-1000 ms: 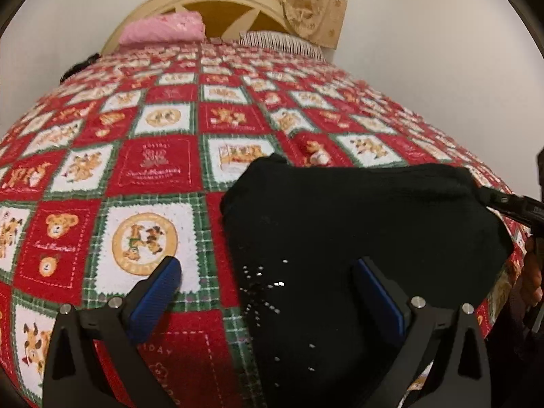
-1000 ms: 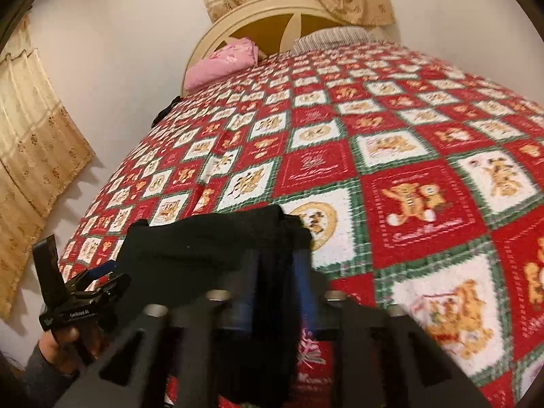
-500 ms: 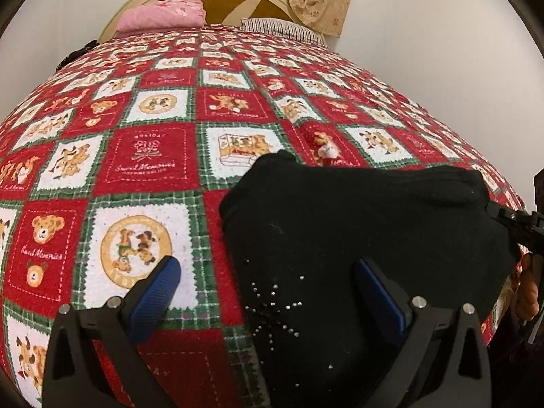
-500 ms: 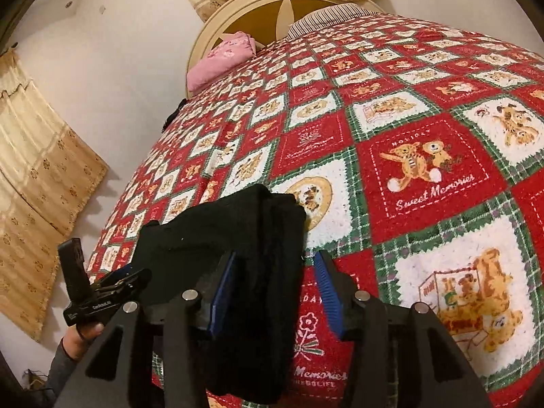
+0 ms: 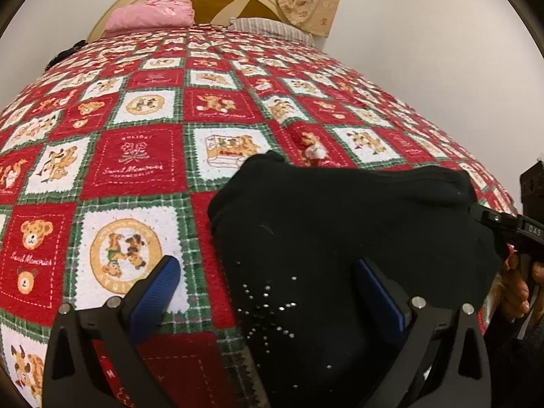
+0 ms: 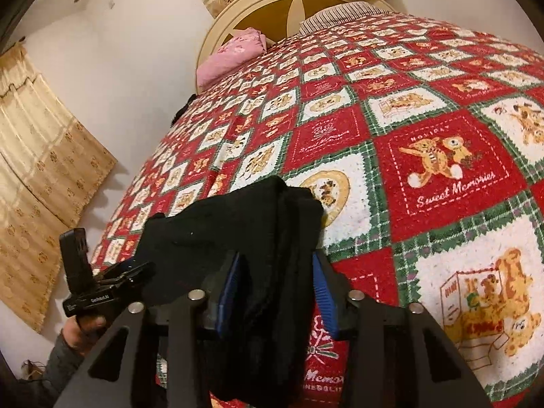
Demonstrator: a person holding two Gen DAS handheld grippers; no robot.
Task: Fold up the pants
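The black pants (image 5: 340,234) lie folded in a thick bundle near the foot of the bed, with a rhinestone star pattern near me. My left gripper (image 5: 268,289) is open and empty, one blue pad over the quilt, the other over the pants. In the right wrist view the folded pants (image 6: 244,238) lie between the jaws of my right gripper (image 6: 277,292), which is open; the blue pads stand apart on either side of the folded edge. The left gripper (image 6: 112,278) shows at the far left, and the right gripper's body at the right edge of the left wrist view (image 5: 516,227).
The bed carries a red, white and green teddy-bear quilt (image 5: 142,166). A pink pillow (image 5: 153,17) and a striped pillow (image 5: 272,29) lie against the cream headboard (image 6: 292,3). Beige curtains (image 6: 37,176) hang on the left wall. The bed's edge is close on the right.
My right gripper has opened and let go of the folded edge of the pants. The left gripper stays open, its view shifting only slightly.
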